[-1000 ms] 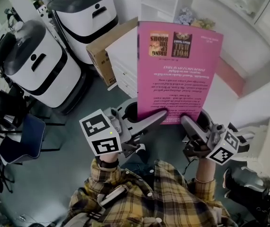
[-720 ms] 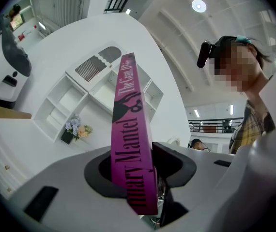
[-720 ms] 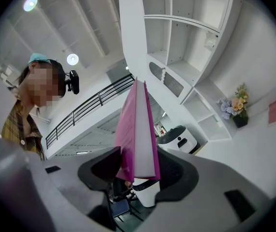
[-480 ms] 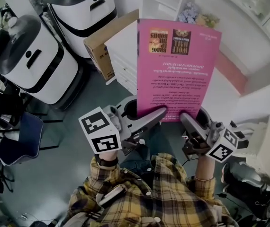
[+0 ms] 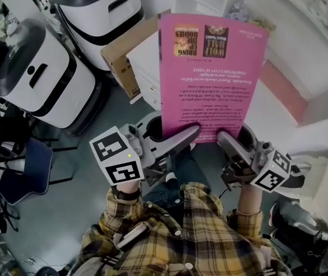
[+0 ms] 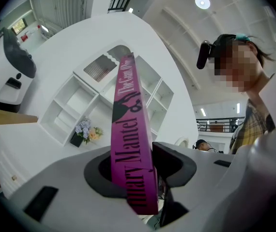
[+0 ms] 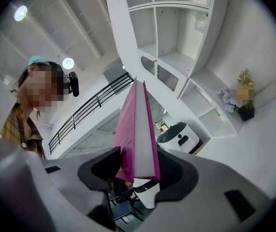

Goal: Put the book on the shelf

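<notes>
Shelf (image 7: 169,30) behind | book (image 5: 210,79) clamped | left hand-held gripper (image 5: 190,133), right hand-held gripper (image 5: 225,135)

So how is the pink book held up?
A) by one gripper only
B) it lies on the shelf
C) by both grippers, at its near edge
C: the left gripper and the right gripper each clamp the pink book along its near edge.

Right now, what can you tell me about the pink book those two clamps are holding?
The book is a closed pink paperback. Its back cover faces the head camera, with upside-down dark text and two cover pictures at the far end. The spine carries black lettering; the white page edges show opposite. The left gripper and the right gripper each clamp its near edge, holding it aloft.
</notes>
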`<state>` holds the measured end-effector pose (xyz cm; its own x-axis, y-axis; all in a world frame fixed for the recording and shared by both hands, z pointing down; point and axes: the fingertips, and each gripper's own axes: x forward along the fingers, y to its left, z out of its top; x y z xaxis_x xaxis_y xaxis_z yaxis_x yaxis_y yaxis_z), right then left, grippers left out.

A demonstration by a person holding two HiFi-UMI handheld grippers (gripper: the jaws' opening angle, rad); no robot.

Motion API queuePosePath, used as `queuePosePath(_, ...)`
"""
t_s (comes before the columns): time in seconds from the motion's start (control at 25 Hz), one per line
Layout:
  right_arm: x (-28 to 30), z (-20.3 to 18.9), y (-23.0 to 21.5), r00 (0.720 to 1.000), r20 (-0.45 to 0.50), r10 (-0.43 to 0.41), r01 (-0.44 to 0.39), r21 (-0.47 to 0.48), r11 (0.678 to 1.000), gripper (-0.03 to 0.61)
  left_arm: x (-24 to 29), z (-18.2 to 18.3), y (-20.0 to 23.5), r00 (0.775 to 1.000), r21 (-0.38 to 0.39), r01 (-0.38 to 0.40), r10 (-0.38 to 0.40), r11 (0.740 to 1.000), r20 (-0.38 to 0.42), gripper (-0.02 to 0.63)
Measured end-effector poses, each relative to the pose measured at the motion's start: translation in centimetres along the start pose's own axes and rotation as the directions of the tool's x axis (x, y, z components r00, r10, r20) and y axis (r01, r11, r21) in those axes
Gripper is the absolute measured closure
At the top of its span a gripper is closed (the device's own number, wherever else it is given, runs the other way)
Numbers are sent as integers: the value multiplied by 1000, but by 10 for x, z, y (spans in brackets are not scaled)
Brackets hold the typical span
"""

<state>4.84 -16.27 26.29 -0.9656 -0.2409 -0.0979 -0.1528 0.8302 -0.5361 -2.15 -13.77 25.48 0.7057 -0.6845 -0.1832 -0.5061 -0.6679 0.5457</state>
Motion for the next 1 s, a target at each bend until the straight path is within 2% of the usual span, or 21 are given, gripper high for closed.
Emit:
queuePosePath(0.24, -10, -22, 25, 999, -33, 38, -38, 7, 999, 364, -25, -17, -23, 998, 11, -41, 40, 999, 38, 439)
queuePosePath(0.4, -5, -9, 12, 999, -33, 40, -40, 14, 999, 364, -12, -8, -13, 998, 8, -47, 47, 999, 39, 439)
queuePosePath(0.64, 1, 4, -2, 1000, 19, -9, 10, -18, 1000, 364, 4, 4, 2, 1000, 22, 21, -21, 1000, 5, 438)
queuePosePath(1.0, 1, 78, -66, 991, 105, -86, 94, -68, 993, 364, 93, 43, 41, 990, 31, 129, -128, 991, -56, 437)
